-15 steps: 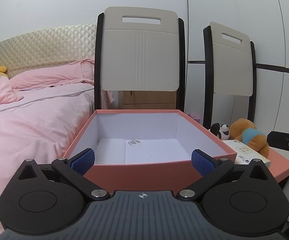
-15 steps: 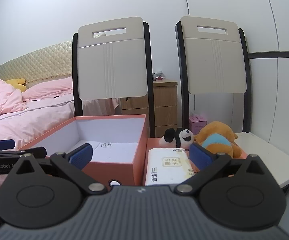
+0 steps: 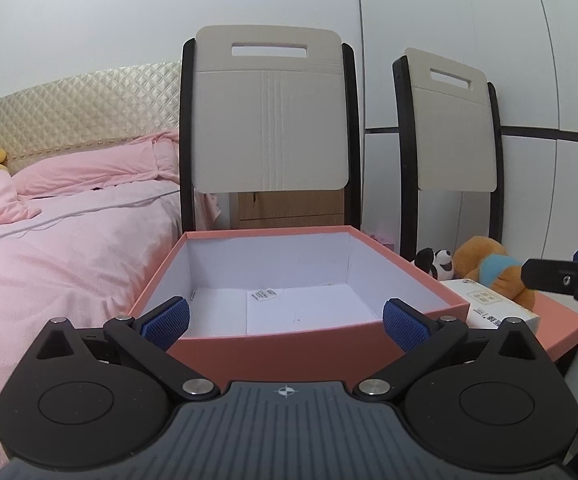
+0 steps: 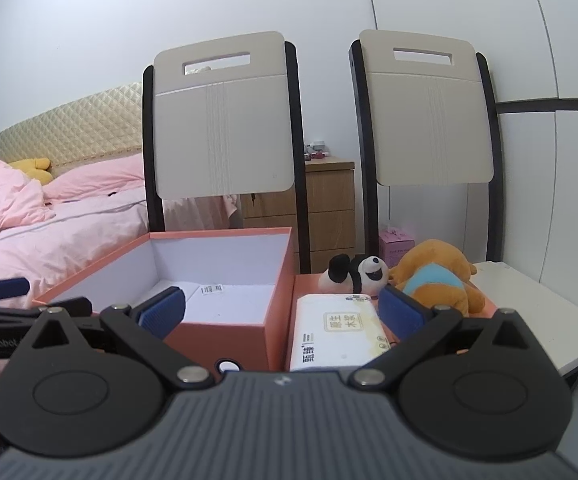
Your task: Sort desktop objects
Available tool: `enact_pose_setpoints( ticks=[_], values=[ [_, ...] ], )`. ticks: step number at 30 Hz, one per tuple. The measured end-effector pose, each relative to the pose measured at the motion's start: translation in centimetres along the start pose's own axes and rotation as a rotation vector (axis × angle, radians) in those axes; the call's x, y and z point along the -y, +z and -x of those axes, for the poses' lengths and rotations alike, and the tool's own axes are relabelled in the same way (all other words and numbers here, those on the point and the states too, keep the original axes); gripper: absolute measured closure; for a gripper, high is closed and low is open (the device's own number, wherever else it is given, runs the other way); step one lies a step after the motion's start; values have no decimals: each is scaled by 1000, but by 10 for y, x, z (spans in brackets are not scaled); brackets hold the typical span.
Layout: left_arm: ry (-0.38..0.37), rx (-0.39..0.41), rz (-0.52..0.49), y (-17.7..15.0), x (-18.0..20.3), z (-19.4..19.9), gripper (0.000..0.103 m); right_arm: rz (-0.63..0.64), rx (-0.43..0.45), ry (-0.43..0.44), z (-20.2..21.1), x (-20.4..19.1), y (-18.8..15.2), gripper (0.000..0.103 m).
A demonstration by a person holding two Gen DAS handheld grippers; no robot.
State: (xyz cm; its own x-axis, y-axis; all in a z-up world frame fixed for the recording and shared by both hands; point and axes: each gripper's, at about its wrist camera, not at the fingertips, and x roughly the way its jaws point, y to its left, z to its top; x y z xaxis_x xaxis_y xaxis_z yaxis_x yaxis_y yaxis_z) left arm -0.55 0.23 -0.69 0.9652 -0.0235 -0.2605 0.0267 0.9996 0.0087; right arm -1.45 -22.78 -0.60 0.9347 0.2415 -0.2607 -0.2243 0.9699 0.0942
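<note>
An open salmon box (image 3: 285, 346) with a white inside stands straight ahead of my left gripper (image 3: 285, 324), which is open with nothing between its blue pads. To the box's right, a salmon lid (image 3: 561, 322) carries a white tissue pack (image 4: 337, 332), a panda plush (image 4: 359, 274) and an orange plush (image 4: 437, 280). My right gripper (image 4: 283, 312) hangs open just short of the tissue pack and the box's right wall, holding nothing. In the left wrist view the same tissue pack (image 3: 489, 306), panda (image 3: 435, 264) and orange plush (image 3: 493, 272) lie at the right.
Two chair backs (image 4: 225, 120) (image 4: 429, 112) rise behind the box and toys. A pink bed (image 3: 57, 248) fills the left. A wooden nightstand (image 4: 329, 208) and a small pink box (image 4: 396, 246) stand behind. The white seat (image 4: 537, 312) reaches right of the lid.
Almost nothing differs. The left wrist view has shifted slightly, so the box and chairs sit a little lower in it. Both grippers stay open.
</note>
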Motion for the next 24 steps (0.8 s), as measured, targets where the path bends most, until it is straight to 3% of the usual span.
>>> enact_pose_setpoints(
  ticks=[9, 24],
  values=[
    [-10, 38, -17, -2, 1, 10, 0, 17, -18, -23, -5, -8, 1, 0],
    [-15, 26, -15, -4, -7, 9, 0, 21, -22, -32, -6, -14, 3, 0]
  ],
)
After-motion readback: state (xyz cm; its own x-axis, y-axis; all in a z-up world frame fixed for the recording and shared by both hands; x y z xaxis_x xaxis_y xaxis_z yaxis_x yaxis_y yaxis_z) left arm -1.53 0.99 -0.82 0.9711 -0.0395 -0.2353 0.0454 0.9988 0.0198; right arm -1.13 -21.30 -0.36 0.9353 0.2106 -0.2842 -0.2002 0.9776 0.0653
